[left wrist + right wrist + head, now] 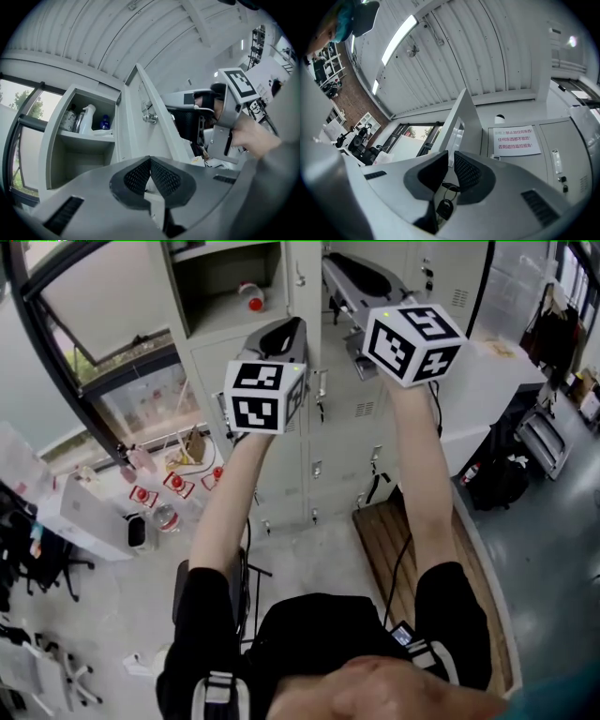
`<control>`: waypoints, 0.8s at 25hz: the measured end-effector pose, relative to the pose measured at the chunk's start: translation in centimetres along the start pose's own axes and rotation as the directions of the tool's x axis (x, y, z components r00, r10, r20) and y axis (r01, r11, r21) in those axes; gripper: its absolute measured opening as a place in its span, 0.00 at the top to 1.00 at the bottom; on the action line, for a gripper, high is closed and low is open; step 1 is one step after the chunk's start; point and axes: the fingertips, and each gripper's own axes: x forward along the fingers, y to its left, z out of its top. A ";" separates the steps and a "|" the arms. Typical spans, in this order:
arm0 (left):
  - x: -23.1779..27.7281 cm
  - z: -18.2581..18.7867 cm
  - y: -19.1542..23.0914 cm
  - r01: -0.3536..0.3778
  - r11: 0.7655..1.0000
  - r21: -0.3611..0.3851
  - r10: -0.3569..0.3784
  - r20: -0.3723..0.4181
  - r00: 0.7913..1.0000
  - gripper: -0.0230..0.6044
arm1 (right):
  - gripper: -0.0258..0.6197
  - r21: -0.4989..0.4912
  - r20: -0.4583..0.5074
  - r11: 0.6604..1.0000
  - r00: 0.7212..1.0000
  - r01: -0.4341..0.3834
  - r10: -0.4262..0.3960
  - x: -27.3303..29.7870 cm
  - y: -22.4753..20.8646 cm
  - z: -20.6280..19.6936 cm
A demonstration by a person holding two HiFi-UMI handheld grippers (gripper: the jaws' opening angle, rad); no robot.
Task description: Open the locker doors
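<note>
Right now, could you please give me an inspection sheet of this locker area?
Surface: floor, grey; bench on it.
Job's things: left door and right door both swung out; spray bottle in the open compartment.
Clutter: red-and-white items on floor, left.
Grippers: left gripper shut on left door; right gripper shut on right door, keys below its jaws.
Cables: cable by right arm.
Surroundings: window; notice on a locker.

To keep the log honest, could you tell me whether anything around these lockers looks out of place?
Nothing looks damaged. Only loose clutter stands out: bottles and a bag huddle on the floor left of the lockers, and a crumpled white scrap lies apart.
</note>
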 end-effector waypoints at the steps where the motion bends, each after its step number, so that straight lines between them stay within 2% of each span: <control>1: 0.2 0.1 -0.6 -0.008 1.000 0.004 0.008 0.000 1.000 0.95 | 0.88 0.006 0.004 1.000 1.000 -0.007 0.007 -0.5 -0.4 0.0; 6: 1.5 0.2 -2.2 -0.079 0.997 0.019 0.079 -0.015 0.997 0.95 | 0.88 0.030 0.021 0.998 0.998 -0.059 0.059 -2.0 -2.3 -0.5; 12: 2.7 -0.5 -3.2 -0.138 0.989 0.045 0.141 -0.061 0.988 0.95 | 0.88 0.106 0.042 0.989 0.994 -0.107 0.103 -2.3 -4.1 -1.4; 17: 3.0 -0.2 -3.6 -0.171 0.981 0.087 0.177 -0.057 0.983 0.95 | 0.88 0.100 0.047 0.987 0.992 -0.125 0.120 -2.4 -4.7 -1.5; 20: 3.0 -0.1 -4.1 -0.184 0.972 0.145 0.194 -0.054 0.980 0.95 | 0.88 0.096 0.062 0.989 0.992 -0.116 0.110 -2.6 -5.1 -1.6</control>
